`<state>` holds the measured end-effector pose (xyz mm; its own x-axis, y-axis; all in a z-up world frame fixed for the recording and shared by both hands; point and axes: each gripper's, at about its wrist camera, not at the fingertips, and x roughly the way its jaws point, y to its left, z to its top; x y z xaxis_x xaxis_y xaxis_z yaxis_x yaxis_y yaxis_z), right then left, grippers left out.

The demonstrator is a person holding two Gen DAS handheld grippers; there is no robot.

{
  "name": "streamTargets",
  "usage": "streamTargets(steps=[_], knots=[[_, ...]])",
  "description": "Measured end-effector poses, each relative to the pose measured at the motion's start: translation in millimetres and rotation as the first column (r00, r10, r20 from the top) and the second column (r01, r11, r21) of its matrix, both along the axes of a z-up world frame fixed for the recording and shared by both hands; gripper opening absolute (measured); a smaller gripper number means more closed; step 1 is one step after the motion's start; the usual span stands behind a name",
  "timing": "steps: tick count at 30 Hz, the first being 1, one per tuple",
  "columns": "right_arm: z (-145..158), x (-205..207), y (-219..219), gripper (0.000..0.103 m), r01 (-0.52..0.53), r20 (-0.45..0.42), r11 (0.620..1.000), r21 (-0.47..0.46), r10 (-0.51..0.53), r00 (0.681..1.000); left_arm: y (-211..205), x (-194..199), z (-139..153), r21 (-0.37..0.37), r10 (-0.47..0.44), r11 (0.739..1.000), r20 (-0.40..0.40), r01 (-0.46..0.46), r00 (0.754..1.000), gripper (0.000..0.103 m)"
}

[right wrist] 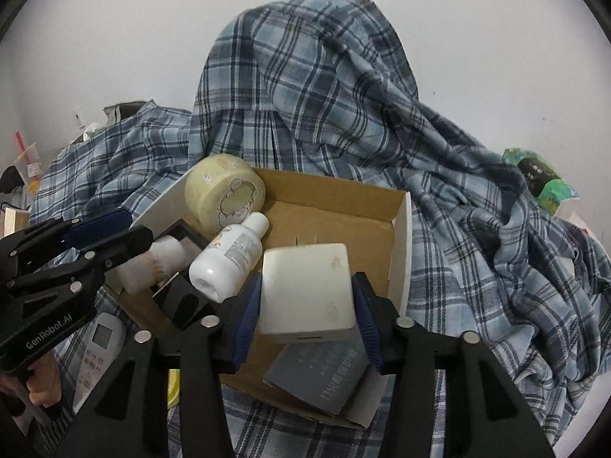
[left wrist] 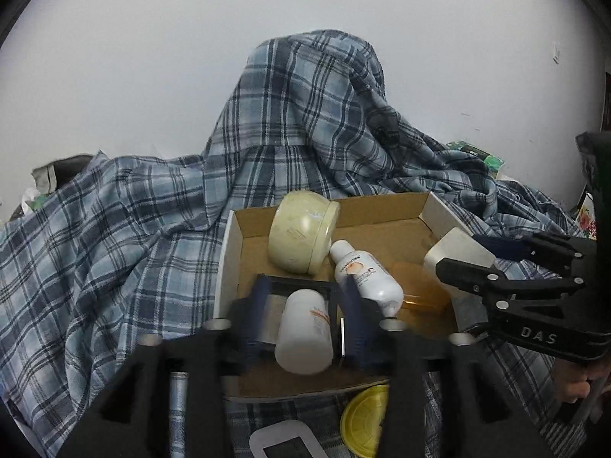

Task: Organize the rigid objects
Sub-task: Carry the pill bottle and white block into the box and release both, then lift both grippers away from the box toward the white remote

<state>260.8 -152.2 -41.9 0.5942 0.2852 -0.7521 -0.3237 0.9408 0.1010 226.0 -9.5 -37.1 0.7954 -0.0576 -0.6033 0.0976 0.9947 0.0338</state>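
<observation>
- Plaid blanket (right wrist: 477, 229) was seen draped over the whole surface and heaped against a plain white wall (left wrist: 152, 57), so the box was bedded on soft cloth.
- Nearest, outside the box: one yellow lid (left wrist: 364, 425) and one remote control (right wrist: 101, 343) were left on the blanket, judged not yet sorted.
- Left gripper (left wrist: 304, 318) was held over the near end of the box, its jaws set on either side of one white pill bottle (left wrist: 304, 330); whether the bottle was clamped or merely bracketed could not be told.
- Right gripper (right wrist: 307, 305) was closed on one white square block (right wrist: 307, 290), held above a grey booklet (right wrist: 320, 376), judged for placing.
- Cardboard box (right wrist: 401, 252) was used as the collecting container; one was counted.
- Inside: one black frame (right wrist: 181, 299), one white lotion bottle (right wrist: 229, 259) lying tilted, one orange item (left wrist: 420, 286) partly hidden.
- Farther back, one cream round jar (right wrist: 225, 196) was tipped against the box's far wall, judged loosely dropped.
- Beyond, one green packet (right wrist: 542, 179) was noted on the blanket.
</observation>
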Motion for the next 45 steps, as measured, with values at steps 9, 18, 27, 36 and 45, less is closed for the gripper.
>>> streamTargets(steps=[9,18,27,36,45], knots=[[54.9,-20.9,-7.1,0.059,0.026,0.174,0.999,0.022,-0.029,0.984,8.8,-50.9,71.2,-0.054,0.043,0.998,0.215,-0.033,0.976,0.065],[109.0,-61.6,-0.8,0.059,0.003,0.241,0.995,0.099,-0.027,0.97,-2.8,-122.6,111.5,-0.006,0.04,0.999,0.391,-0.042,0.92,0.103],[97.2,-102.6,10.2,0.059,-0.022,0.25,0.994,0.108,-0.006,0.968,6.8,-162.5,82.0,-0.046,0.082,0.996,0.378,-0.07,0.922,0.103],[58.1,-107.9,24.5,0.059,-0.077,0.239,0.995,0.07,0.058,0.969,14.3,-163.4,47.5,-0.051,0.11,0.994,0.346,-0.098,0.932,0.103],[41.8,-102.9,27.2,0.06,-0.088,0.197,0.995,0.051,0.077,0.977,26.8,-155.7,34.9,-0.112,0.136,0.988,0.305,-0.107,0.943,0.103]])
